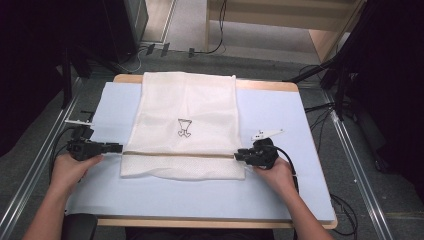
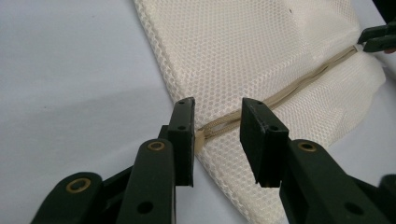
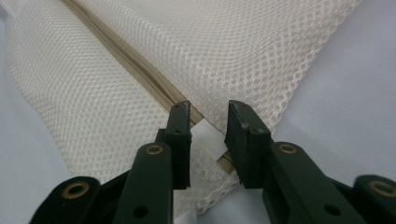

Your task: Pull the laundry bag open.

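1. One desk with a pale blue cover spans the middle of the high view.
2. One white mesh bag lies flat at the frame's centre, a beige zipper crossing it near its lower edge.
3. Left gripper sits at the zipper's left end; its fingers stand apart, the zipper end between them, not pinched.
4. Right gripper sits at the right end; its fingers stand apart around a white tab, ungripped.
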The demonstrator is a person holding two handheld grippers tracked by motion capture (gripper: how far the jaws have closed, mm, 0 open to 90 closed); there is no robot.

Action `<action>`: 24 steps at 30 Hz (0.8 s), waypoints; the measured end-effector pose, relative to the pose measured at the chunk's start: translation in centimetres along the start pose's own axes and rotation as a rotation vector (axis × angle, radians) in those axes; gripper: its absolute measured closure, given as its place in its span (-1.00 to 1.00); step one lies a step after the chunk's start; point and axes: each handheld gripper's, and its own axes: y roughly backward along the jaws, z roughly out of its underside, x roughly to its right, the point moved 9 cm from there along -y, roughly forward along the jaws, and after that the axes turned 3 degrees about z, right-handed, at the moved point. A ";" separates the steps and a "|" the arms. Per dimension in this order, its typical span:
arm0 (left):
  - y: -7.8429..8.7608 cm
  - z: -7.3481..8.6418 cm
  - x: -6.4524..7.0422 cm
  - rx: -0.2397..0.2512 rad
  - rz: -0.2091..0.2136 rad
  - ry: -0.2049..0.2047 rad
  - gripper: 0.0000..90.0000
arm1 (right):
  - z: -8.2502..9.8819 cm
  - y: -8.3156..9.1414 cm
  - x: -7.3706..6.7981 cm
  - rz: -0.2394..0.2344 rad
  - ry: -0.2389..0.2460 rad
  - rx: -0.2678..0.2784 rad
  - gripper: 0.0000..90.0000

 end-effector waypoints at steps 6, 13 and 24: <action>0.1 -0.5 0.1 0.025 -0.078 -0.067 0.13 | -0.7 0.9 0.6 0.020 -0.013 0.038 0.29; 0.6 -0.8 -0.7 0.063 -0.124 -0.082 -0.13 | -1.1 2.6 2.0 0.057 -0.048 0.091 0.03; 1.3 -0.9 -2.0 0.089 -0.177 -0.069 -0.21 | -0.2 4.6 4.3 0.110 -0.069 0.130 -0.14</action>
